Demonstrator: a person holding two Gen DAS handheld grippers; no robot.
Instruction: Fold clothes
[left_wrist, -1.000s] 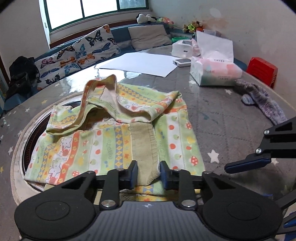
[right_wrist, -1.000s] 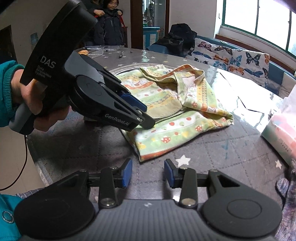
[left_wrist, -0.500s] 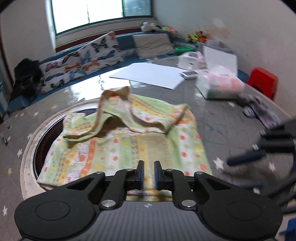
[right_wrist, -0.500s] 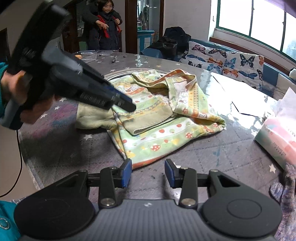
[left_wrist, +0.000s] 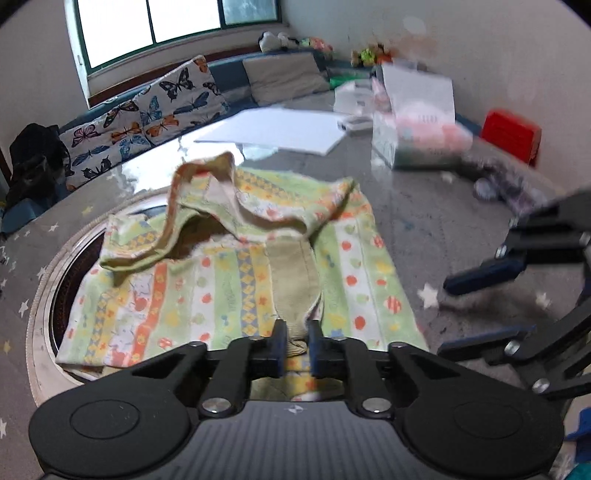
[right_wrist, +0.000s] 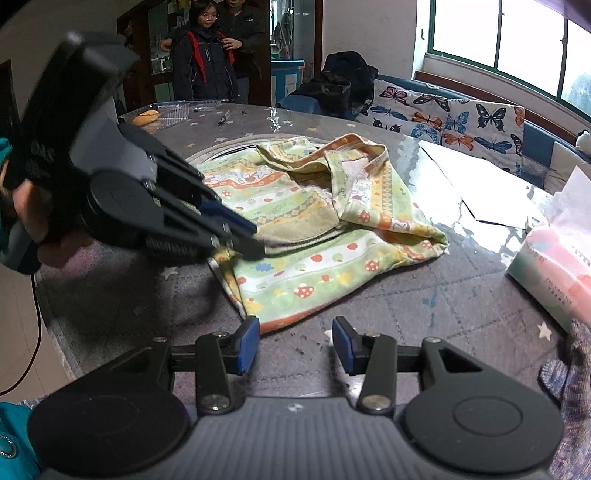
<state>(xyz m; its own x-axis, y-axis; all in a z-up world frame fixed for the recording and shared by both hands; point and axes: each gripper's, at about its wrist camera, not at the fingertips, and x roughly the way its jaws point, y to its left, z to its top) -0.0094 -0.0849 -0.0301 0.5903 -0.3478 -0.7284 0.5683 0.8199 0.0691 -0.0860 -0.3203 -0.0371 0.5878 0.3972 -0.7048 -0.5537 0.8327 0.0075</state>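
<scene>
Left gripper (left_wrist: 295, 341) closing, pads pinching beige cuff (left_wrist: 295, 291) of patterned garment (left_wrist: 229, 295). Right gripper (right_wrist: 294, 345) opening, nothing between jaws; garment hem just ahead.

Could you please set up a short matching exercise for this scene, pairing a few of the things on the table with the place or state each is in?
Things:
1. left hand-held gripper
2. right hand-held gripper
3. tissue pack
4. patterned garment

States or places:
A. lying crumpled over the round inset of the table
B. jaws apart over bare table, nothing between them
C. closing on the garment's beige cuff
D. at the table's right edge in the right wrist view

Pairs: 1-C, 2-B, 3-D, 4-A
</scene>
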